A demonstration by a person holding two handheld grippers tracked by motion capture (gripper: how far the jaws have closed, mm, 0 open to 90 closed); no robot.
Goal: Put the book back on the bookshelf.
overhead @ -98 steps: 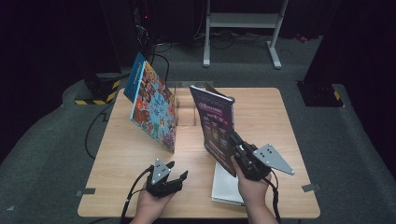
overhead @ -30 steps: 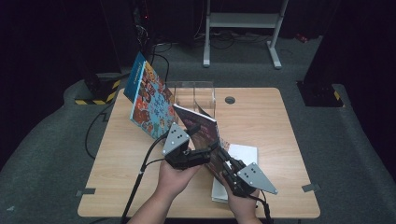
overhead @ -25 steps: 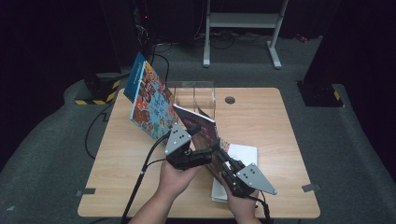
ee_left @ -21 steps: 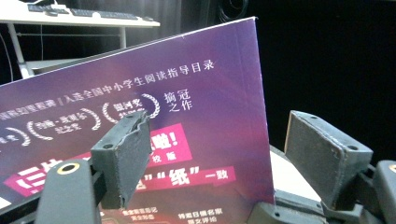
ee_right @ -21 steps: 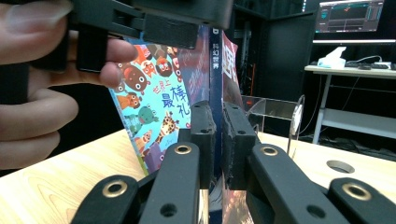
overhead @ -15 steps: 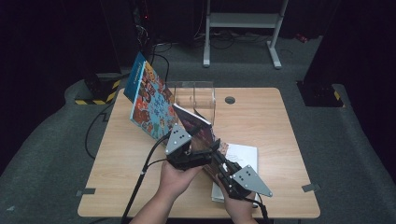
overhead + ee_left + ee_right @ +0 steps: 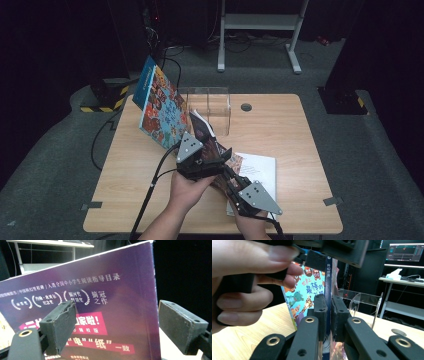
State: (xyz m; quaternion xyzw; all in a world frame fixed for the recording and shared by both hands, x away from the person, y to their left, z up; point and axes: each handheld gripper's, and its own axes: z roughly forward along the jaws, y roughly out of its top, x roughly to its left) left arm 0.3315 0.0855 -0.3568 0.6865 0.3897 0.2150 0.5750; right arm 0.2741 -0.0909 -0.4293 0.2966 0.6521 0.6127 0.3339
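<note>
Right gripper view: right gripper (image 7: 327, 315) fingers clamp the purple glossy paperback book (image 7: 328, 285); left gripper (image 7: 125, 327) fingers, just opening, stand apart—regrip squarely before releasing.

A recording lab or studio is shown. A single wooden surface (image 7: 280, 125) is set on grey carpet (image 7: 60, 170), and black drapes (image 7: 50, 45) are hung around it. Behind the surface a white metal stand (image 7: 260, 30) and loose cables (image 7: 175, 50) are seen. Beside its far left corner a yellow-black striped base (image 7: 102, 102) is placed. Beyond it a lit monitor (image 7: 404, 253) is seen on a white desk (image 7: 402, 280).
</note>
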